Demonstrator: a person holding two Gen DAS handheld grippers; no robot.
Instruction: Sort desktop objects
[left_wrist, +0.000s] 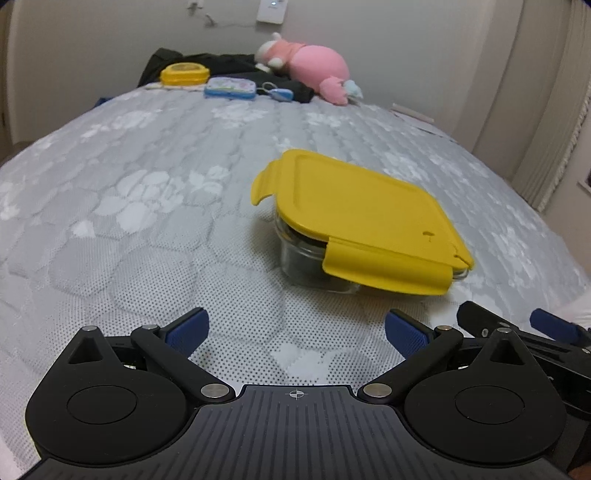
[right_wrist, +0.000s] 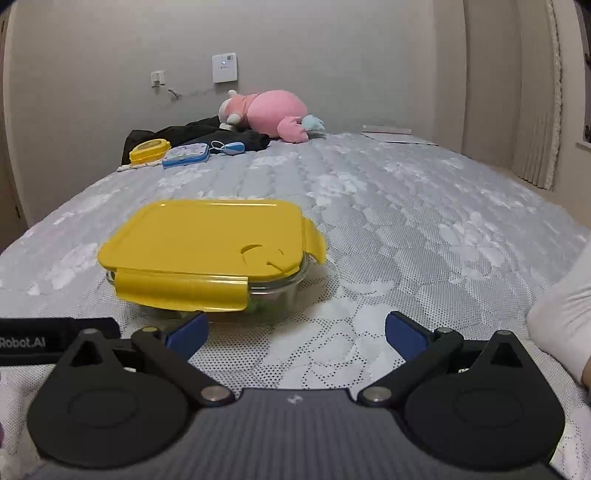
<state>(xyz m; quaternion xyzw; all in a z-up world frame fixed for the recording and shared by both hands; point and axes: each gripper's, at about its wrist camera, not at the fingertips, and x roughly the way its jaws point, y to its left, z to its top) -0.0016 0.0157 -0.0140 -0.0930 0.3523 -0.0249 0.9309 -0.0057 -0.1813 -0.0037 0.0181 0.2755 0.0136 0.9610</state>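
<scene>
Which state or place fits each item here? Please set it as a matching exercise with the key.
Items:
1. glass container
2. plush toy
3. blue tin
4. right gripper

Descriptions:
A. lying by the far wall
B. open, nothing between the pads
C. yellow lid on top, front flap unclipped
D. beside the small yellow box

Pairs: 1-C, 2-A, 3-D, 4-B

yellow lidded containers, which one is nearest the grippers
The large glass container with the square yellow lid, just ahead of both open grippers. The small yellow-lidded container sits far back beside the blue tin.
</scene>
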